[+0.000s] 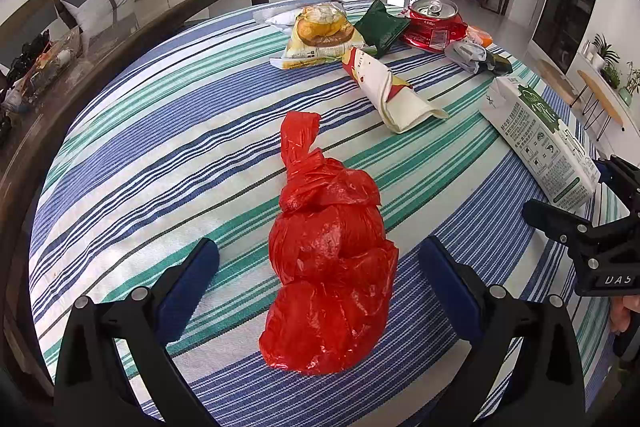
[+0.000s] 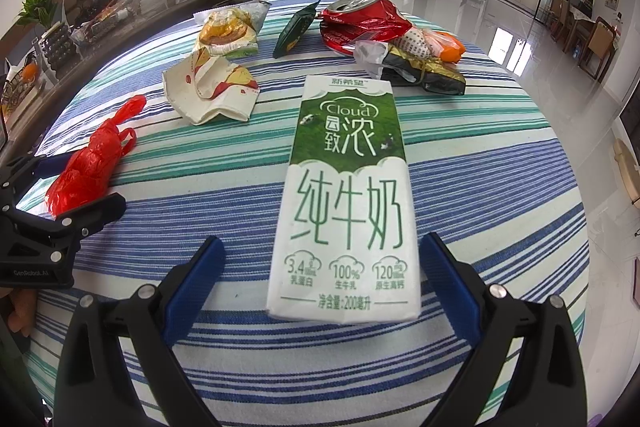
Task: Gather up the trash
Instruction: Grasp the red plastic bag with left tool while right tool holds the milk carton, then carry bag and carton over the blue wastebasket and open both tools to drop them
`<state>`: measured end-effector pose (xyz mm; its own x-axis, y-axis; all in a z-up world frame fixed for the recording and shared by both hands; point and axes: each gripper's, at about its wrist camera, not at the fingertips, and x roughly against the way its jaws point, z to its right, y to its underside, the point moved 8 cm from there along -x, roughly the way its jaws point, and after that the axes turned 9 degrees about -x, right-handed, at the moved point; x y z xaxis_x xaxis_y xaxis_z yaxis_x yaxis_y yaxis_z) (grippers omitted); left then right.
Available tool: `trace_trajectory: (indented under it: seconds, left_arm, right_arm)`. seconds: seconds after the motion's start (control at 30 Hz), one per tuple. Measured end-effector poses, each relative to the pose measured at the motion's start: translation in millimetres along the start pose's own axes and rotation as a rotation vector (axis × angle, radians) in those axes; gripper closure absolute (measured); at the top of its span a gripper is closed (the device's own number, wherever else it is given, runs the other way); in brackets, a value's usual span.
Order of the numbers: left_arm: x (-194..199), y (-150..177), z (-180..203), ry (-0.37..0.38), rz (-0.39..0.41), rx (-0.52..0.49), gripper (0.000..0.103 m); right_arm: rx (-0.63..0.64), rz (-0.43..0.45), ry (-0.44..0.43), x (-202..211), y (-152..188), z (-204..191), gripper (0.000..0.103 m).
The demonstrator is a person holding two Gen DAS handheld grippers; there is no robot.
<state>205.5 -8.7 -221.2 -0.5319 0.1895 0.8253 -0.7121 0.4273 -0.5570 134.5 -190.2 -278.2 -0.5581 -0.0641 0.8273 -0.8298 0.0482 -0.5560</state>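
Note:
A knotted red plastic bag [image 1: 328, 267] lies on the striped tablecloth [image 1: 160, 147], in the wide gap of my open left gripper [image 1: 320, 247]; neither blue pad touches it. A white and green milk carton [image 2: 348, 187] lies flat, label up, between the blue pads of my right gripper [image 2: 322, 245], which is also open, with a gap on each side. From the left wrist, the carton [image 1: 536, 143] and right gripper [image 1: 570, 185] sit at the right edge. The right wrist shows the red bag [image 2: 92, 163] and left gripper [image 2: 68, 183] at the left.
At the far side of the table lie a crushed red can [image 1: 432, 23], a green packet [image 1: 382, 27], a bread wrapper [image 1: 320, 35], a crumpled paper cup [image 1: 392, 95] and grey and black wrappers [image 1: 476, 59]. A dark glass-topped table [image 1: 80, 39] stands close on the left.

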Motion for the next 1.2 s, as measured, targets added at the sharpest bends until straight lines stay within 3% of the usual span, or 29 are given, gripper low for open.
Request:
trace_trajectory:
  seconds: [0.47,0.67,0.77,0.83,0.93,0.97,1.0,1.03,1.1,1.2]
  left_arm:
    - [0.0,-0.1,-0.2,0.02,-0.007,-0.014,0.004]
    - [9.2,-5.5,-7.4,0.163,-0.05,-0.047,0.005]
    - [9.7,-12.7,-3.9,0.119,-0.048,-0.115,0.005]
    - [6.0,-17.4,-0.2,0.112,-0.055,-0.13,0.006]
    - [1.4,-21.8,0.8,0.109,-0.07,-0.128,0.017]
    - [1.0,-22.0,-0.6,0.087,-0.073,-0.135,0.021]
    - [0.6,-22.2,-1.7,0.064,-0.078,-0.142,0.029]
    - [-0.1,-21.6,-3.2,0.06,-0.083,-0.143,0.039]
    - [0.4,-19.8,-4.0,0.074,-0.09,-0.133,0.059]
    - [9.7,-22.3,-4.2,0.077,-0.064,-0.116,0.061]
  right_arm:
    - [0.0,-0.002,-0.024,0.7,-0.3,-0.7,0.006]
    - [-0.061,-0.079,-0.129,19.8,-23.5,13.1,0.006]
    - [-0.003,-0.147,-0.136,19.3,-40.2,0.2,0.007]
    - [0.051,-0.194,-0.096,10.2,-45.7,-9.1,0.007]
    - [0.068,-0.233,-0.039,-4.5,-48.7,-9.1,0.009]
    - [0.06,-0.244,-0.032,-7.1,-48.8,-7.7,0.021]
    - [0.058,-0.265,-0.033,-9.9,-47.6,-7.3,0.047]
    - [0.05,-0.275,-0.036,-10.4,-46.8,-6.3,0.053]
    - [0.035,-0.248,-0.054,-1.0,-48.3,-2.4,0.054]
    - [0.012,-0.195,-0.103,21.6,-51.5,1.4,0.054]
